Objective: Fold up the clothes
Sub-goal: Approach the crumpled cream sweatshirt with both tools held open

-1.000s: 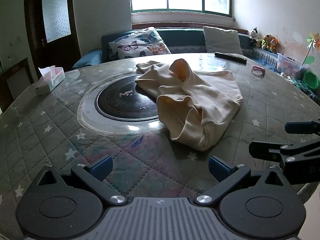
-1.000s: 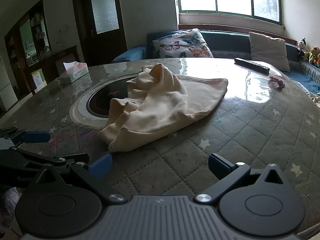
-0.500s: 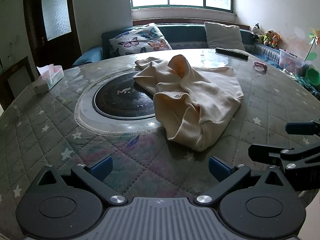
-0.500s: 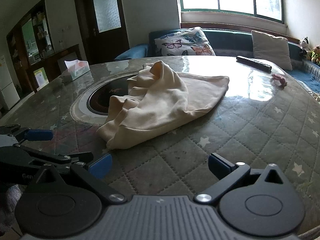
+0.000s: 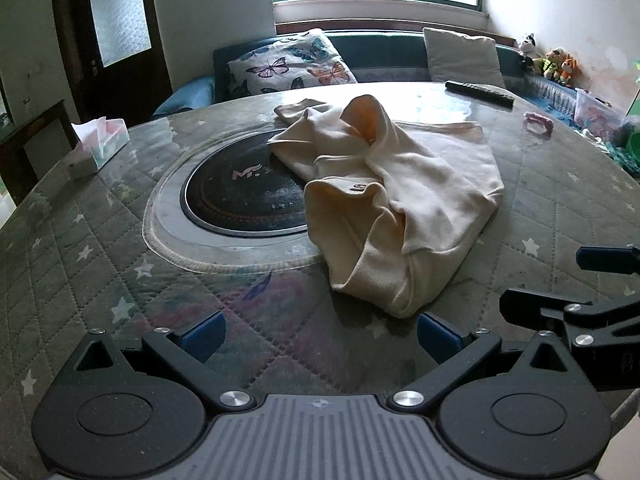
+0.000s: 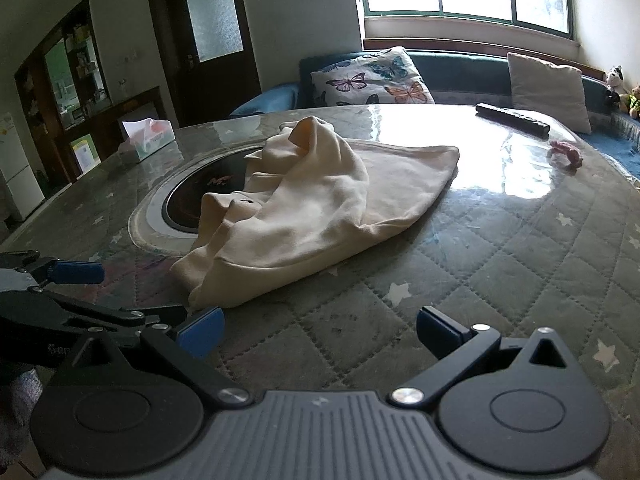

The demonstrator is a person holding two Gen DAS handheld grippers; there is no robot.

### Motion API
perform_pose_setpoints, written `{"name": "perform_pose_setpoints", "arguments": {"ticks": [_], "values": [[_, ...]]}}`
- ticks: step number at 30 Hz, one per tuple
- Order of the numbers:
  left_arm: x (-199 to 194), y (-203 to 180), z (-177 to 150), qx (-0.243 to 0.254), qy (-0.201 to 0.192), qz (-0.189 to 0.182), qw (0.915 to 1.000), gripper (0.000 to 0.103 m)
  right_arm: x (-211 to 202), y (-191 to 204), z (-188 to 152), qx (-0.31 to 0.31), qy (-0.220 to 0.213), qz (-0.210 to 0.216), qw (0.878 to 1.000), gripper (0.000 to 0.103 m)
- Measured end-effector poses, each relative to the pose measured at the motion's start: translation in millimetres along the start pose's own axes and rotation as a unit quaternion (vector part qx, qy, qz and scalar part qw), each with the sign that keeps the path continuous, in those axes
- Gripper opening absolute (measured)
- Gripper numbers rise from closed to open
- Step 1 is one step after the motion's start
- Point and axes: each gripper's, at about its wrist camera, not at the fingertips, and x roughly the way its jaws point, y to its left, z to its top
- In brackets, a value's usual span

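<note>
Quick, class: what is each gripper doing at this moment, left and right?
Left gripper: open, holding nothing, short of the cream garment.
Right gripper: open, holding nothing, also short of the garment.

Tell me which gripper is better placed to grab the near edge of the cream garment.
Left, though only slightly. The cream garment's near hem lies just ahead of the left gripper, towards its right finger. From the right gripper it sits off left.
</note>
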Motion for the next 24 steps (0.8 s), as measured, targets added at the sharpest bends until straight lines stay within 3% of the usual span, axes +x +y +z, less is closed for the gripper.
{"name": "perform_pose_setpoints", "arguments": {"ticks": [15,24], "values": [[10.2,-2.5,11.3,-0.013,0.007,0.006,0.9999,0.103,12.8,-13.0,10.6,0.007,0.01,0.018,1.0,0.103],[10.9,1.4,11.2,-0.002,0.002,0.0,1.0,0.103,9.6,-6.2,13.8,0.015,-0.008,0.011,1.0,0.103]]}}
